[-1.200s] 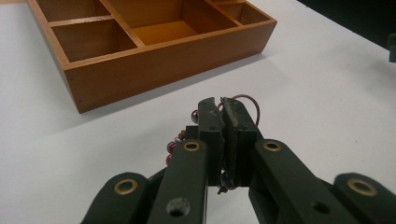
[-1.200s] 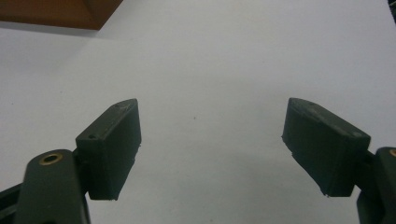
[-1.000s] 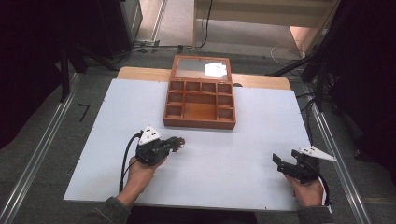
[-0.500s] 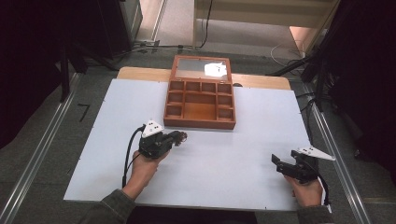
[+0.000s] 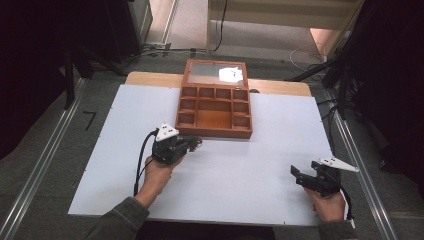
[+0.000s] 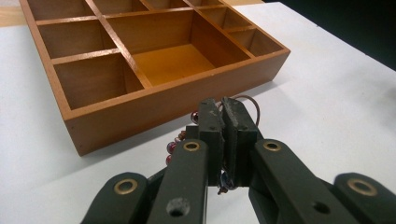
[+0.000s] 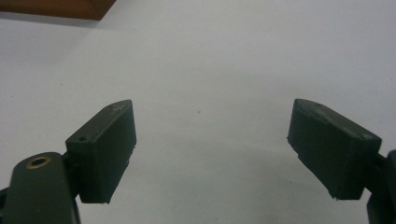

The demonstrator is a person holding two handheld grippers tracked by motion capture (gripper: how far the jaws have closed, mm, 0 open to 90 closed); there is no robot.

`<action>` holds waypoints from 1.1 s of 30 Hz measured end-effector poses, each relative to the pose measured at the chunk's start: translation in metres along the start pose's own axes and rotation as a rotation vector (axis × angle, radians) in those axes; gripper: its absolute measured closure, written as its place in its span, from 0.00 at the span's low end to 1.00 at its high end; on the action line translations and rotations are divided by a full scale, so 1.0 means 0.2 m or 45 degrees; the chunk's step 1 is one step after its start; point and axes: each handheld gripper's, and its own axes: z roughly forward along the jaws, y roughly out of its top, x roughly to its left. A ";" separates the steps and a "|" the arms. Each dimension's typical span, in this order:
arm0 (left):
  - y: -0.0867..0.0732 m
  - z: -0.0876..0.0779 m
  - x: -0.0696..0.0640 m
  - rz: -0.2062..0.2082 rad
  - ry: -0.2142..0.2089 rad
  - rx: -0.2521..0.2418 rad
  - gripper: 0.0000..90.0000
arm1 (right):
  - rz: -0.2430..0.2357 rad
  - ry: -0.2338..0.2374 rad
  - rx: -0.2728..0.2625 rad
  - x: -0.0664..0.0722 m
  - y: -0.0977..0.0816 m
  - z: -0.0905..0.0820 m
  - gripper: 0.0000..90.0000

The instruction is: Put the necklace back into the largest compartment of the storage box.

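Note:
A wooden compartment box [image 5: 216, 106] with its glass lid open stands at the far middle of the white table [image 5: 260, 165]. My left gripper [image 5: 192, 143] is just in front of the box's near left corner, shut on a beaded bracelet [image 6: 180, 137] of dark red beads on a thin wire loop. In the left gripper view the box [image 6: 140, 60] lies straight ahead with all visible compartments bare. My right gripper [image 5: 298, 176] rests near the table's front right, open, with nothing between its fingers [image 7: 105, 149].
Beyond the white table top is a strip of bare wood [image 5: 150, 79]. Metal rails [image 5: 45, 160] run along both sides of the table. Cables [image 5: 220, 30] lie on the floor behind. A corner of the box [image 7: 60, 8] is at the top left of the right gripper view.
My left gripper has moved forward and to the right, carrying the bracelet up to the box's near edge. The right gripper has stayed in place.

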 end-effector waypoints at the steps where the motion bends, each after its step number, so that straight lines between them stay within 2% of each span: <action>1: 0.00 0.00 0.00 0.001 0.003 0.002 0.97 | 0.000 -0.001 0.001 0.00 0.00 0.00 0.15; 20: 0.08 0.08 0.00 -0.001 0.010 0.007 0.97 | -0.004 0.009 0.013 0.00 0.00 0.01 0.15; 33: 0.14 0.13 0.02 -0.003 0.040 0.003 0.97 | -0.002 0.008 0.011 0.00 0.00 0.00 0.15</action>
